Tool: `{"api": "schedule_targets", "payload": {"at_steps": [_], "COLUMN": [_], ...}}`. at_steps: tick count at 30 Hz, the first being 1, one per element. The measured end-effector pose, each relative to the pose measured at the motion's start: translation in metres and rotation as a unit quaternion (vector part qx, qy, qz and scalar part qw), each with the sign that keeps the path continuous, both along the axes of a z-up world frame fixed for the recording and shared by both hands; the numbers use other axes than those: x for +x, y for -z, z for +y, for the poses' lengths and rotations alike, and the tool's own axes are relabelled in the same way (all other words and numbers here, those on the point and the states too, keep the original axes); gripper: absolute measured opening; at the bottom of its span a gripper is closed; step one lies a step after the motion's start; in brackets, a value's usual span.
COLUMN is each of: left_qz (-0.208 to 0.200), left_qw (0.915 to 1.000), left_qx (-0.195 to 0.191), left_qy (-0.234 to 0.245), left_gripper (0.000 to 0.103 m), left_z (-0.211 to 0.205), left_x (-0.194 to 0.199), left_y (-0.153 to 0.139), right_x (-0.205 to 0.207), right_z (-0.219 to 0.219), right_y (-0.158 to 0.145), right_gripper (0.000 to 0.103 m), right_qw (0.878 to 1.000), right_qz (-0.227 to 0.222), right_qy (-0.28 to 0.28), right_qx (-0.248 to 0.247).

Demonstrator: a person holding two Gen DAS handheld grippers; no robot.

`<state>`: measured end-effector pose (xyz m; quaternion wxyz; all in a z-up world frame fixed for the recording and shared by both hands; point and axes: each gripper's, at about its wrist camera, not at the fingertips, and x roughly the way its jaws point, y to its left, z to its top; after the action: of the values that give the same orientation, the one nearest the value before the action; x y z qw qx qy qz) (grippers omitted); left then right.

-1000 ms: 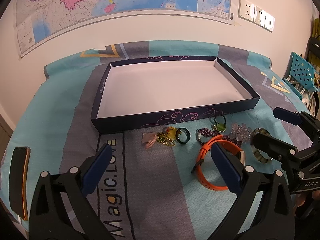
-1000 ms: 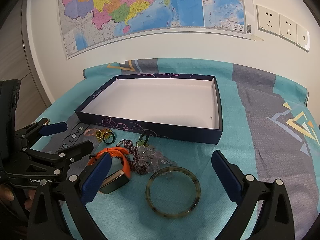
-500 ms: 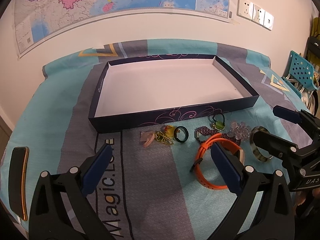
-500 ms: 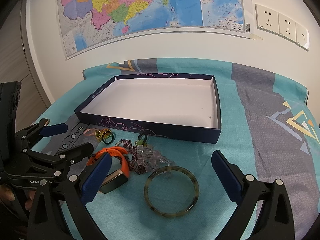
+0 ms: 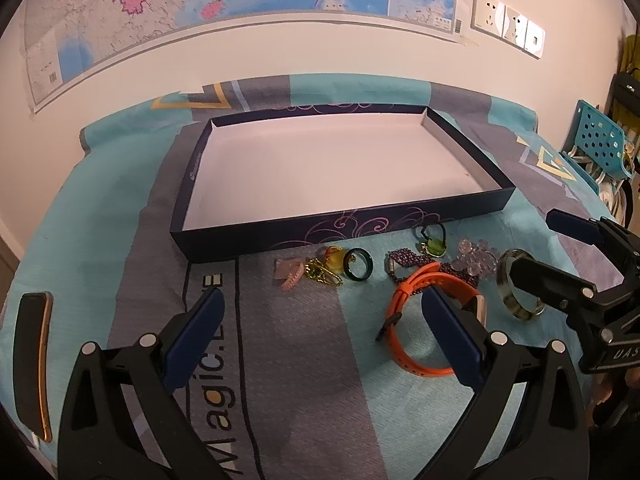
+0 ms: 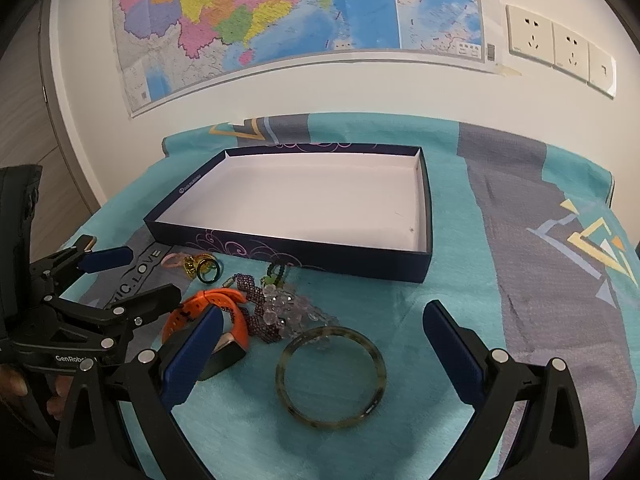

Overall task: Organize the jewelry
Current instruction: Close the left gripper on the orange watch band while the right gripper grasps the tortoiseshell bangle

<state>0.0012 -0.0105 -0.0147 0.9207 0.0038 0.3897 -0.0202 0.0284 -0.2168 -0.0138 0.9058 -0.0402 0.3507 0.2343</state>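
- The left gripper (image 5: 320, 320) hung with its blue-padded jaws spread wide, holding nothing, above the woven cloth (image 5: 280, 360).
- The right gripper (image 6: 320, 340) likewise had its jaws spread and empty, and the glossy mottled bangle (image 6: 330, 376) lay flat between them.
- Just beyond lay a rubbery orange watch strap (image 5: 416, 320), purple beads (image 6: 248, 288), clear crystal beads (image 6: 288, 308) and a dark green ring (image 5: 359, 265).
- Behind them sat the shallow, rectangular, navy cardboard tray (image 5: 360, 232) with its white inside, none of the jewelry in it.
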Motion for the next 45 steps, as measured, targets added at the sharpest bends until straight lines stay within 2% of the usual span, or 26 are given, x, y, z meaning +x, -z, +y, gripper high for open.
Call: {"api": "schedule_targets", "payload": {"at_steps": [7,13,18,22,24,26,28,30,31,33,35,38,40,42,45], "left_qz": [0.009,0.027,0.040,0.044,0.049,0.053,0.053,0.053,0.053,0.052,0.050,0.048,0.045,0.040,0.041], "left_qw": [0.9997,0.9987,0.9976,0.9969,0.9963,0.9962,0.9961,0.9957,0.9955,0.9954,0.9956,0.9961,0.9963,0.9966,0.9956], "left_qx": [-0.004,-0.017,-0.021,-0.023,-0.022,-0.021,-0.023,-0.026,-0.027,-0.025,-0.020,-0.021,-0.021,-0.016,-0.015], "left_qy": [0.025,0.039,0.053,0.061,0.067,0.066,0.067,0.071,0.074,0.077,0.076,0.071,0.070,0.071,0.083], "left_gripper": [0.094,0.079,0.067,0.063,0.053,0.049,0.045,0.035,0.032,0.020,0.014,0.014,0.018,0.027,0.031], "left_z": [-0.006,-0.008,-0.011,-0.011,-0.011,-0.010,-0.009,-0.007,-0.007,-0.006,-0.004,0.000,0.004,0.006,0.007], "left_x": [0.001,0.004,0.004,0.003,0.004,0.005,0.005,0.005,0.005,0.006,0.007,0.009,0.009,0.008,0.007], "left_y": [0.003,0.010,0.014,0.015,0.016,0.018,0.018,0.017,0.017,0.016,0.015,0.014,0.013,0.011,0.010], "right_x": [0.001,0.000,0.003,0.005,0.007,0.008,0.009,0.010,0.010,0.010,0.009,0.008,0.006,0.006,0.008], "right_z": [-0.015,-0.019,-0.020,-0.021,-0.021,-0.019,-0.019,-0.018,-0.018,-0.018,-0.019,-0.021,-0.021,-0.022,-0.018], "right_y": [0.007,0.012,0.013,0.015,0.015,0.015,0.016,0.018,0.020,0.022,0.023,0.023,0.022,0.020,0.017], "right_gripper": [0.097,0.093,0.077,0.073,0.068,0.065,0.058,0.041,0.037,0.029,0.024,0.023,0.024,0.028,0.030], "right_qw": [1.000,1.000,0.999,0.999,0.999,0.999,0.999,0.998,0.998,0.997,0.996,0.995,0.995,0.995,0.996], "right_qz": [0.015,0.021,0.032,0.037,0.039,0.042,0.048,0.059,0.066,0.073,0.085,0.096,0.098,0.092,0.083], "right_qy": [0.007,-0.001,-0.007,-0.007,-0.010,-0.012,-0.013,-0.018,-0.020,-0.020,-0.023,-0.025,-0.028,-0.027,-0.033], "right_qx": [-0.005,-0.009,-0.007,-0.010,-0.008,-0.009,-0.008,-0.003,-0.003,-0.004,0.002,0.008,0.005,0.003,-0.007]}}
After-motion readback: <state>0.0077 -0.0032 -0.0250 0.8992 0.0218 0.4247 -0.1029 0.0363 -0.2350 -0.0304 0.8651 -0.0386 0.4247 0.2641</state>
